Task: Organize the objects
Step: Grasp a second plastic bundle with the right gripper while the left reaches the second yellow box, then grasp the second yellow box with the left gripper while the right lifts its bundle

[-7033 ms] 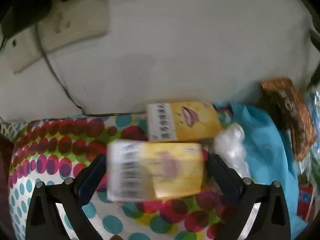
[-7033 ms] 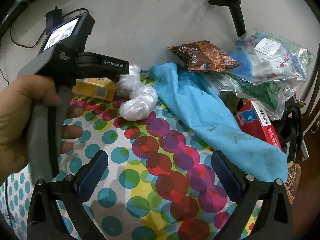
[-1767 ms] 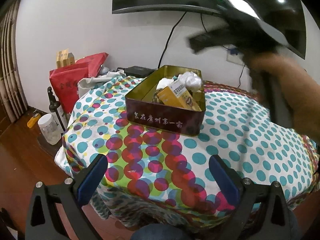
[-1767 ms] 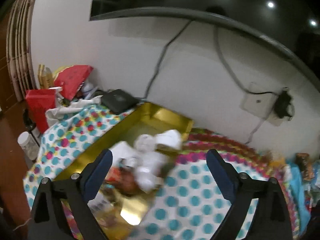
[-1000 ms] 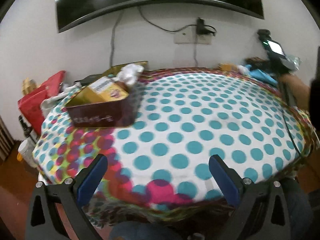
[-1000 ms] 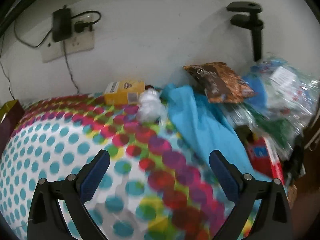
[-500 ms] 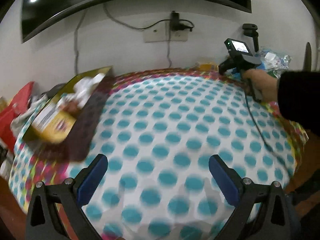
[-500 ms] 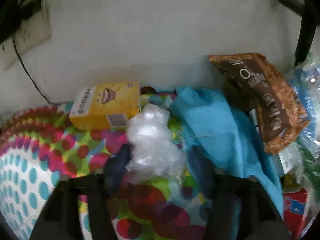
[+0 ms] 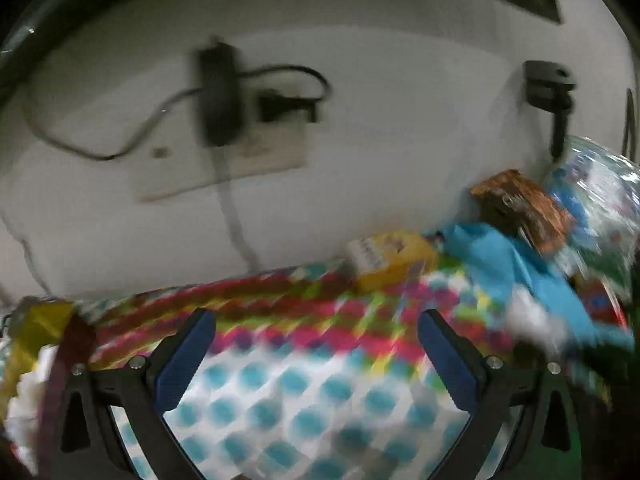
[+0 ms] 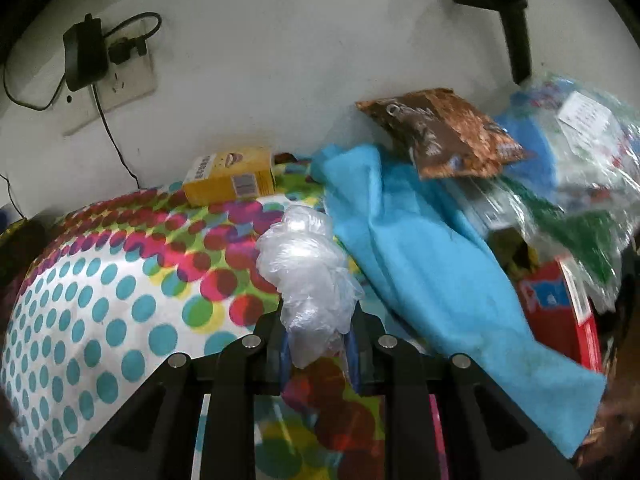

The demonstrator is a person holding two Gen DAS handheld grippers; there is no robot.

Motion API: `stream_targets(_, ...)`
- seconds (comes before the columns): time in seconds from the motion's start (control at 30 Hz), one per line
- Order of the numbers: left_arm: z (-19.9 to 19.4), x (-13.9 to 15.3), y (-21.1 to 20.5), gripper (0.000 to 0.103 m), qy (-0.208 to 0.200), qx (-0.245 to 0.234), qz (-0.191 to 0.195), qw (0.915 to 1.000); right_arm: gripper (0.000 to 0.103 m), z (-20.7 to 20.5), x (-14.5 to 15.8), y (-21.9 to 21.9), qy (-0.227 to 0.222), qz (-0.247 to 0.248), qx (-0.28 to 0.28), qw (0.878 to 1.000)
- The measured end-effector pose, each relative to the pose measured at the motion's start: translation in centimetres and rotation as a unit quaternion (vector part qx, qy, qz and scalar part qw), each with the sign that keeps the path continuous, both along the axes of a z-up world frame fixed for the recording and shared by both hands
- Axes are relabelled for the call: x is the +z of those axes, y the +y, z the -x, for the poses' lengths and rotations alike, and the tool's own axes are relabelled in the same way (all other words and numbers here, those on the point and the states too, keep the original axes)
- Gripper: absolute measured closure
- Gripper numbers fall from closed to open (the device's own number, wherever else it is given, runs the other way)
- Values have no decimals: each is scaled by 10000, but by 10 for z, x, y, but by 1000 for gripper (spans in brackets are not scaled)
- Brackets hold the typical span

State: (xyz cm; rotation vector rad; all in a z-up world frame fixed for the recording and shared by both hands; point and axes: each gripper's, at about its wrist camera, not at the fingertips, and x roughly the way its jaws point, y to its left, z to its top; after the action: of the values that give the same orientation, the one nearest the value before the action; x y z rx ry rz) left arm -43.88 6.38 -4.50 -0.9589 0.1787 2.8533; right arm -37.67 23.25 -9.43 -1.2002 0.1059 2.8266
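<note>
A white wall with a socket plate (image 10: 116,80) and a plugged-in charger backs a tabletop (image 10: 100,280) under a polka-dot cloth. The crumpled clear plastic bag (image 10: 308,268) is the thing in hand: the right claw (image 10: 318,354) is pinched on its lower end, and the rest billows up and away past the fingertips, above the cloth. To carry it well, the pinch should probably hold firm and the lift go straight up, since thin film can slip out or snag the blue cloth (image 10: 420,256) just to its right. Farther off, by the wall, lies a yellow carton (image 10: 230,182), with a brown snack packet (image 10: 440,132) atop the clutter to the right. The left claw (image 9: 316,356) is spread wide and empty over the dotted cloth, in a blurred view with a gold tin (image 9: 36,332) at its left edge.
</note>
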Motion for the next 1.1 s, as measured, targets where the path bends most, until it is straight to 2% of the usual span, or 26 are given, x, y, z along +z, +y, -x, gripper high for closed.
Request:
stream_targets(0.07,30,-8,22,0,-196,159,-34,9997,82,1,0,-2,97,-92,-52,9999)
stream_targets(0.2,65,-19,51,0,-346,322,63,9989,82,7,-3,-7,-73,-166,11,9998)
stream_targets(0.43,95,-38,83,0,-566,278,115,9979,82,11,-11,6,-291,215,-37,9993)
stream_targets(0.53,107,-48,96,0,-632,343,277,9970,82,13,-12,4,-308,234,59,9992)
stream_targets(0.6,118,-59,100,0,-846,547,545,9934,82,14,-13,4,-340,246,74,9991)
stream_targets(0.67,128,-68,97,0,-1154,524,412,9911,82,14,-13,5,-356,272,70,9990)
stream_targets(0.73,129,-67,86,12,-1165,721,264,9902,82,14,-13,6,-346,267,37,9990)
stream_targets(0.9,110,-60,67,13,-993,766,218,9919,81,16,-14,5,-394,233,43,9989)
stream_targets(1.1,63,-48,31,13,-852,774,55,9933,80,16,-13,3,-378,130,30,9992)
